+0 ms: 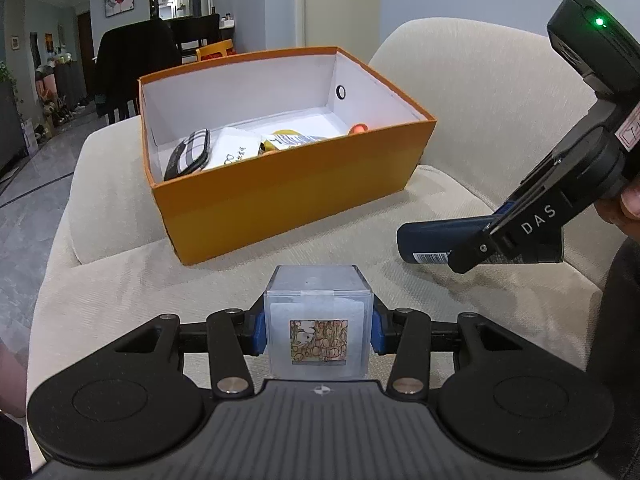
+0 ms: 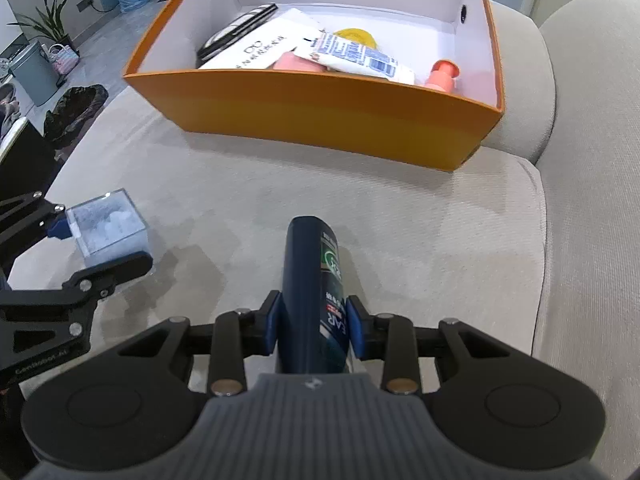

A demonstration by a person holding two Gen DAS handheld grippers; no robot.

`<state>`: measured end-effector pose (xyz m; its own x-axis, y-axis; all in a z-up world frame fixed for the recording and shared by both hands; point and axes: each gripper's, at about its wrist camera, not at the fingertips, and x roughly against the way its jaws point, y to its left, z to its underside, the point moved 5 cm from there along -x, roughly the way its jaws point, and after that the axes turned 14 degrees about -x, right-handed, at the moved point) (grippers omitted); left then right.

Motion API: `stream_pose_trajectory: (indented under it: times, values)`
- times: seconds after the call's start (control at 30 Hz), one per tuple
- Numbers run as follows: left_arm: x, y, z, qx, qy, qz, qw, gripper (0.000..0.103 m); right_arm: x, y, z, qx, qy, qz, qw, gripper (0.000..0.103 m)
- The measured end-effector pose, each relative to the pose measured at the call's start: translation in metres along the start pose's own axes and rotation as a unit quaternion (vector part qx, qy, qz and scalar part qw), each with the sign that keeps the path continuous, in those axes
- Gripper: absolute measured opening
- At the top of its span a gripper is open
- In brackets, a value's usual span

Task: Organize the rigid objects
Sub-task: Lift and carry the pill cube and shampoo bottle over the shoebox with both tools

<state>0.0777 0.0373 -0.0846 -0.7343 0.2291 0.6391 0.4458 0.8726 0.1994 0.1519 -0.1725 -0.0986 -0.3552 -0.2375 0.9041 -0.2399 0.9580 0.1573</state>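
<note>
Left gripper (image 1: 318,334): its blue pads pinched a clear plastic cube (image 1: 318,320) from both sides; a small picture label faced the camera.
Clear plastic cube, place: clamped at 6 o'clock in the left wrist view, and at 9 o'clock in the right wrist view, over the beige sofa cushion (image 1: 360,248).
Right gripper (image 2: 314,330): its blue pads were pressed against the two sides of a dark blue bottle (image 2: 310,292), which pointed forward along the fingers.
Dark blue bottle, place: at 6 o'clock in the right wrist view; at 3 o'clock in the left wrist view, where it lay roughly level and its barcode showed on the lower side. Whether it touched the cushion could not be told.
Orange box (image 1: 288,196): open, white inside, standing on the cushion at 12 o'clock from both grippers, well apart from cube and bottle.
Box contents: a dark checked case (image 1: 188,156) at the left end, a white card (image 2: 256,50) beside it, a printed sachet (image 2: 356,56) over a yellow round thing (image 2: 354,36), and a pink pump bottle (image 2: 442,74) at the right end.
Person: a hand (image 1: 624,208) gripped the right gripper's handle at 3 o'clock in the left wrist view.
</note>
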Motion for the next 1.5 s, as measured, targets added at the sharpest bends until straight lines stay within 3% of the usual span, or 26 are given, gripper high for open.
stream_pose_trajectory:
  times: [0.43, 0.87, 1.2, 1.5]
  values:
    - [0.018, 0.015, -0.022, -0.007, -0.03, -0.009, 0.9995, 0.053, 0.038, 0.015, -0.009, 0.019, -0.03, -0.001, 0.999, 0.034]
    - [0.007, 0.057, -0.091, -0.03, -0.067, -0.023, 0.997, 0.052, 0.088, 0.024, -0.074, 0.017, -0.106, -0.025, 0.994, 0.034]
    - [-0.048, 0.077, -0.127, -0.068, -0.048, -0.023, 0.9963, 0.052, 0.065, 0.025, -0.13, 0.03, -0.121, -0.03, 0.992, 0.034]
    - [-0.099, 0.088, -0.148, -0.086, -0.036, -0.01, 0.9956, 0.052, 0.015, 0.02, -0.189, 0.075, -0.111, -0.002, 0.991, 0.034]
